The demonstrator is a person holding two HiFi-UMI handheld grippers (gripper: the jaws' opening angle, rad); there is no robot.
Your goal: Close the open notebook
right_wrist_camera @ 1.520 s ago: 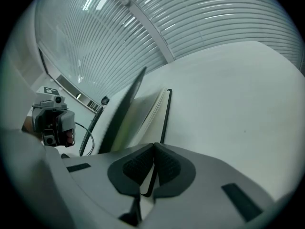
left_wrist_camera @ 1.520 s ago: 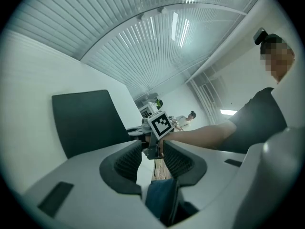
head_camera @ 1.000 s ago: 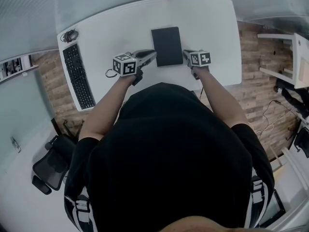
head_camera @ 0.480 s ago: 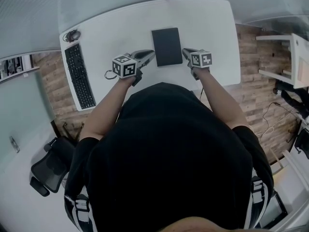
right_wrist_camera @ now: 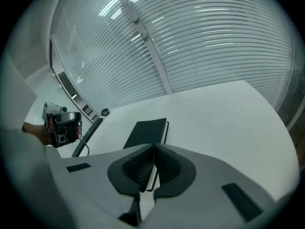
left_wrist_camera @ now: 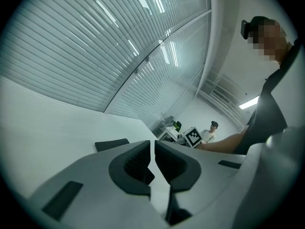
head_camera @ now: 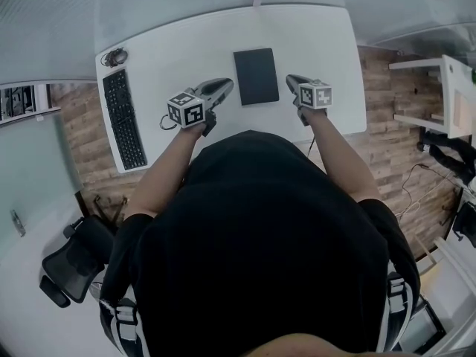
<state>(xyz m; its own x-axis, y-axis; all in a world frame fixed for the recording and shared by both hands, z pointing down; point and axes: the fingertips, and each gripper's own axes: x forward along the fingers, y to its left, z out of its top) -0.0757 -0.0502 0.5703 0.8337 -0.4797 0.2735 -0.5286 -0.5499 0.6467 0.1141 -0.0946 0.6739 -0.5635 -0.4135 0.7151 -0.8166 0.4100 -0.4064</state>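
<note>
Main risk from here, as a judgement only: catching the notebook (head_camera: 256,76) with a jaw tip on any low sweep across it, sliding it over the smooth white desk (head_camera: 320,43) or flicking the cover back open. Likeliest cause: the right gripper (head_camera: 291,80), just beside the book's right edge and angled down toward it. Less danger from the left gripper (head_camera: 223,85), near the left edge but well apart from the keyboard (head_camera: 121,129). Both pairs of jaws pressed together, empty, touching nothing. Notebook flat near the middle of the desk, between the two grippers and slightly beyond their tips. Looks shut already: plain dark cover facing up, neat rectangle, pale page edges and a thin dark strap along the right side, no open spread showing. Probably finished, or very nearly.
</note>
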